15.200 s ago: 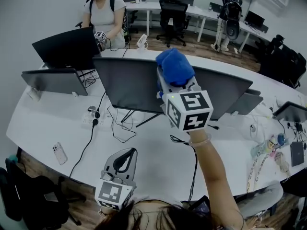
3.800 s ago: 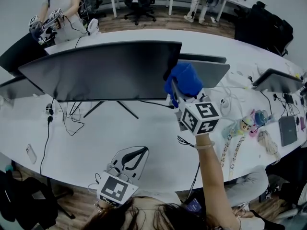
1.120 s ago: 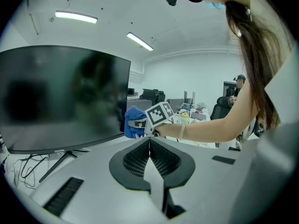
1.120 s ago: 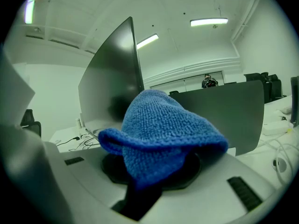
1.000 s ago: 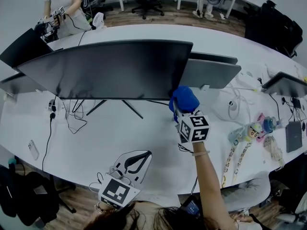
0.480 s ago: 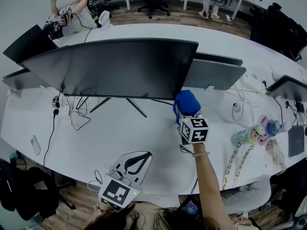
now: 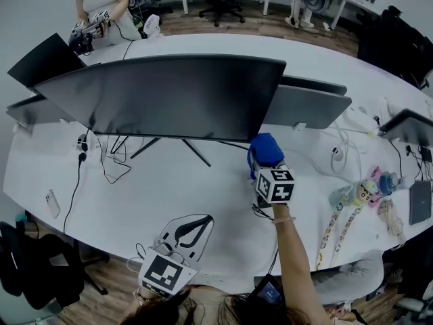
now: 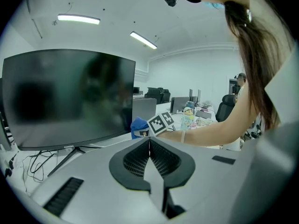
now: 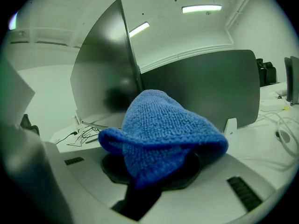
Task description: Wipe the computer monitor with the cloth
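Note:
A wide curved black monitor (image 7: 169, 93) stands on a V-shaped foot on the white table (image 7: 203, 202). My right gripper (image 7: 260, 160) is shut on a blue cloth (image 7: 265, 147), low over the table just below the monitor's lower right corner. In the right gripper view the cloth (image 9: 161, 129) covers the jaws, with the monitor's edge (image 9: 105, 69) close ahead to the left. My left gripper (image 7: 193, 225) hangs near the table's front edge, jaws shut and empty. The left gripper view shows the dark screen (image 8: 65, 97) and the right gripper with the cloth (image 8: 140, 126).
Other monitors (image 7: 308, 107) stand behind and to the sides. Cables (image 7: 111, 158) and a power strip lie under the screen's left half, a phone (image 7: 51, 203) at the left edge. Lanyards and small toys (image 7: 358, 191) lie at the right. A person (image 7: 101, 9) stands across the table.
My right gripper with the cloth has come down from the monitor's right edge to just above the table below its corner. The left gripper has stayed put.

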Demonstrator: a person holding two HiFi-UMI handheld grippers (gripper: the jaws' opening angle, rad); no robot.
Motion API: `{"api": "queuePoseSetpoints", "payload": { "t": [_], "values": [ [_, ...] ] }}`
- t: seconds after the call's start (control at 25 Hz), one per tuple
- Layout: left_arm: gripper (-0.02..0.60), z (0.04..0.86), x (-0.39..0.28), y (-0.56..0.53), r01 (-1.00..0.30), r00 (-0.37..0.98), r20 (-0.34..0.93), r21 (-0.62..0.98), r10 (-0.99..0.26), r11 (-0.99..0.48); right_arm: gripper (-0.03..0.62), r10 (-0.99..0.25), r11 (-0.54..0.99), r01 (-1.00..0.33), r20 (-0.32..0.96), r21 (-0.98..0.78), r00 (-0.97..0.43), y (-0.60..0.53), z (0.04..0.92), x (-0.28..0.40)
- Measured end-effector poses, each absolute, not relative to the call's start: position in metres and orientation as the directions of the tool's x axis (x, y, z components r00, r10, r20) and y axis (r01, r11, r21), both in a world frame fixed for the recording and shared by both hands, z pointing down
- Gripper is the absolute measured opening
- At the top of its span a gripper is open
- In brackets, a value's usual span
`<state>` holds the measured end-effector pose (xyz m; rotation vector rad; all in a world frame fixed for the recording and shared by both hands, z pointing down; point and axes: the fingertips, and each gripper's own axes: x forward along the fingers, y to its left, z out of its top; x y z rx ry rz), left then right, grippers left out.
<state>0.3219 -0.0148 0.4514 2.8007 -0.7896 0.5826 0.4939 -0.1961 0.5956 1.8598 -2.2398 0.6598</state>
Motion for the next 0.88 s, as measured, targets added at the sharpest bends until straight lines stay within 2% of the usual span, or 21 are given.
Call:
{"api": "queuePoseSetpoints", "payload": {
  "t": [0.4,0.88],
  "values": [
    [0.009,0.446,0.305,-0.016,-0.531,0.79,0.396,0.06,-0.469,-0.845,0.1,-0.861,0.075,-0.969,0.476,-0.234,-0.181,-0.191,0.624,0.489],
    [0.009,0.442,0.266,-0.021,-0.542,0.78,0.398,0.045,-0.483,-0.839,0.101,-0.86,-0.001,-0.956,0.488,-0.294,-0.149,-0.195,0.629,0.477]
  ]
}}
